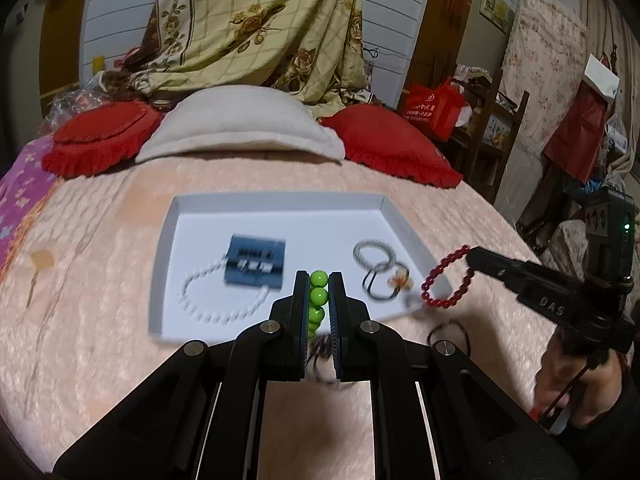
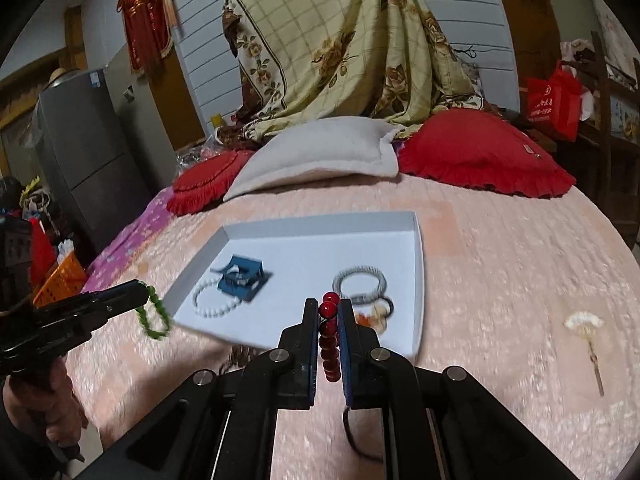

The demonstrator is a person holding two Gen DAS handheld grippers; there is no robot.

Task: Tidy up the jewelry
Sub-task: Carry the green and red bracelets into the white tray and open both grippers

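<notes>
A white tray lies on the pink bedspread; it also shows in the right wrist view. In it are a blue card with a white bead necklace, a grey bracelet, a black hair tie and a flower piece. My left gripper is shut on a green bead bracelet, just above the tray's near edge. My right gripper is shut on a red bead bracelet, over the tray's near right corner; the red loop hangs there.
Red cushions and a beige pillow lie at the bed's far end. A black hair tie and a dark bead bracelet lie on the bedspread near the tray. A white fan hairpin lies to the right.
</notes>
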